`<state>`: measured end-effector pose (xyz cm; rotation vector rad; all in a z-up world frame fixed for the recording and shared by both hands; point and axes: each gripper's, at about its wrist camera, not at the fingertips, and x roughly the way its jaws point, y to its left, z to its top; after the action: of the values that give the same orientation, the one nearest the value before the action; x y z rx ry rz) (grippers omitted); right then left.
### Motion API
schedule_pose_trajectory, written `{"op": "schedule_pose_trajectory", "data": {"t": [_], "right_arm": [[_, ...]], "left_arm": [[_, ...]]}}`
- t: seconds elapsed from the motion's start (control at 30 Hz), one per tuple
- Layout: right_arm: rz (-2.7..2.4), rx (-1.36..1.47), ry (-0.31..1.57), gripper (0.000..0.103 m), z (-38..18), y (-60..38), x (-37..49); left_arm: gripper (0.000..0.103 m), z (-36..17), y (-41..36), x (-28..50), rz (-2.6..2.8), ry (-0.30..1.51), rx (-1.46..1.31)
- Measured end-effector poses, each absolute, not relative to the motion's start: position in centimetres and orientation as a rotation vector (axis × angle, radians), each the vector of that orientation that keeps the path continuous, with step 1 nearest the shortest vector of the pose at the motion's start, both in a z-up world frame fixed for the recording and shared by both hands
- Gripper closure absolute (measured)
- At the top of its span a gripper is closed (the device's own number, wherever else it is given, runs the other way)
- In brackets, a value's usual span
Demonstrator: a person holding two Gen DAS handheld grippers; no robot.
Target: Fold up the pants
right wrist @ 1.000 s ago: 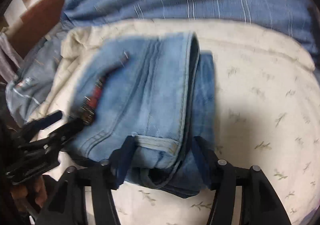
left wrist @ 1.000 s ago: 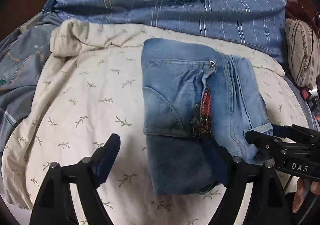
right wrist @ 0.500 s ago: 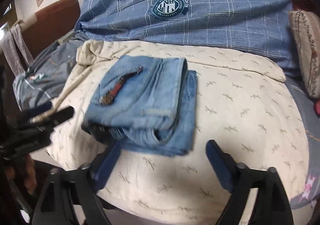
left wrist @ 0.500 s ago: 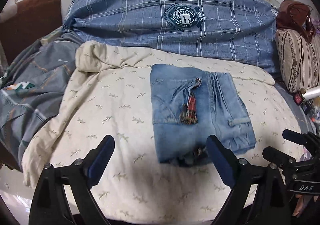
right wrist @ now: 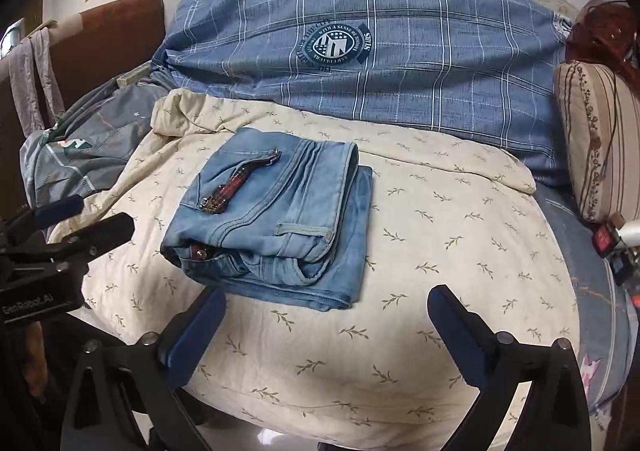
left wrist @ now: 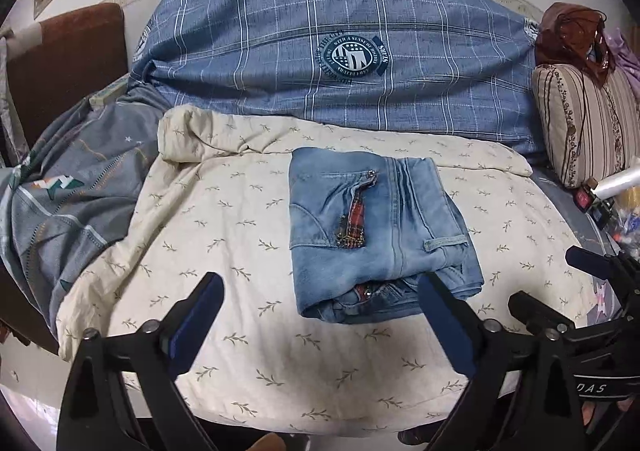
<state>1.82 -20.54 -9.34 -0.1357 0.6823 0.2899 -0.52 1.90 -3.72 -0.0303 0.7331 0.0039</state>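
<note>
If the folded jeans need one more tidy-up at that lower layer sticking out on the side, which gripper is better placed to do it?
Probably the right gripper. The protruding lower layer of the jeans lies on its side, just ahead of its opening, empty jaws. The left gripper, also opening and empty, faces the flush edge.

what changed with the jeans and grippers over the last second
Both grippers let go of the folded jeans and pulled back toward the near edge of the bed. The right gripper, which had its jaws around the jeans' near end, is clear of them and opening wide; the left gripper is opening too, nothing between its jaws. The jeans stayed folded on the cream quilt.
</note>
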Motion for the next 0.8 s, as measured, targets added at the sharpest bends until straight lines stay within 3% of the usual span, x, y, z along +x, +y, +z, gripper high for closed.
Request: {"op": "schedule_pose_trajectory", "data": {"t": [0.8], "right_arm": [[0.289, -0.174, 0.703, 0.001, -9.9, -20.2, 2.0]], "left_arm": [[0.000, -3.8, 1.8, 1.5, -0.033, 0.779, -0.065]]}}
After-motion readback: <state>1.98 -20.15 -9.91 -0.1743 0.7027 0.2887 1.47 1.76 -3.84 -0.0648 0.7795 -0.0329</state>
